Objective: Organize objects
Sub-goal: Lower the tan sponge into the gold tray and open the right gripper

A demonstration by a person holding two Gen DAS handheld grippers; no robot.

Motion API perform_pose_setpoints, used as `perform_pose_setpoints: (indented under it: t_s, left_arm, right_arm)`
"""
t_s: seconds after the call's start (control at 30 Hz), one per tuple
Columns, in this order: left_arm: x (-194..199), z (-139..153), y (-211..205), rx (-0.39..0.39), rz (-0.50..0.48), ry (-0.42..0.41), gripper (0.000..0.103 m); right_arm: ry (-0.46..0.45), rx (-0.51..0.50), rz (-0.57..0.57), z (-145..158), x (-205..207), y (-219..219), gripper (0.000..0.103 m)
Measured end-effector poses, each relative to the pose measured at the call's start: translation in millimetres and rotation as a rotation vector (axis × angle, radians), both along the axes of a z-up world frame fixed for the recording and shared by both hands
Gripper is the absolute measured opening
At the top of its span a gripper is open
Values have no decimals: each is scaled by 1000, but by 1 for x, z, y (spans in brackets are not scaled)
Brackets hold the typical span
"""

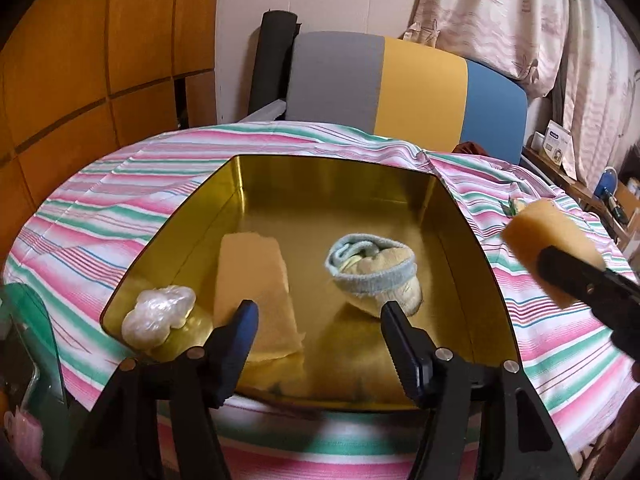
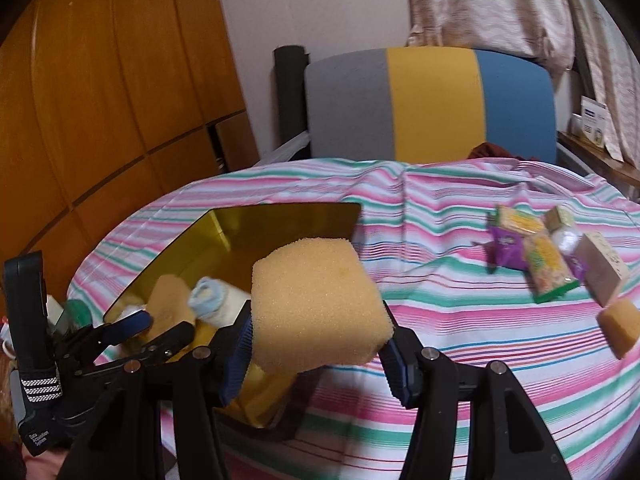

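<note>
Setting: a lived-in room of a home, not a lab or shop. Evidence: table under a pink, green and white striped cloth; chair with grey, yellow and blue back panels behind it; pale patterned curtains on the right; orange wood cabinets on the left. Side shelf holds small boxes. Household items present: rolled sock, sponges, wrapped snacks.

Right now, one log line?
right hand-held gripper: shut on yellow foam sponge | left hand-held gripper: open over gold metal tin
</note>
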State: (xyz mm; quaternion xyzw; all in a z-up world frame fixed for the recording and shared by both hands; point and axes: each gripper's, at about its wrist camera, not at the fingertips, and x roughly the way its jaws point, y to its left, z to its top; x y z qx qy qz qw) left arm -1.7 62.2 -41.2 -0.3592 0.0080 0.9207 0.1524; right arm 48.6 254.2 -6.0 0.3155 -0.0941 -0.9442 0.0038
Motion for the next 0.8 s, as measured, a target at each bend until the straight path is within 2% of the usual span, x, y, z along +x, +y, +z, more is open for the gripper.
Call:
perform_pose_setpoints:
  t_s: [0.17, 0.33, 0.5, 0.6, 0.8]
  left_arm:
    - [-1, 9, -17, 27, 36, 4, 65]
    - [-5, 21, -42, 47, 132, 32, 75]
    - [-14, 27, -63, 64, 201, 19, 85]
    - [-16, 27, -71, 88, 228, 3, 85]
    - [-20, 27, -85, 110, 299, -18, 91]
  right_arm:
    - [-31, 1, 63, -2, -5, -21, 57]
    - [-65, -2, 136, -3, -10, -40, 57]
    - [-107, 10, 197, -10, -19, -59, 57]
    - [-134, -14, 234, -14, -27, -68, 57]
    - [-163, -73, 268, -23, -42, -82, 57]
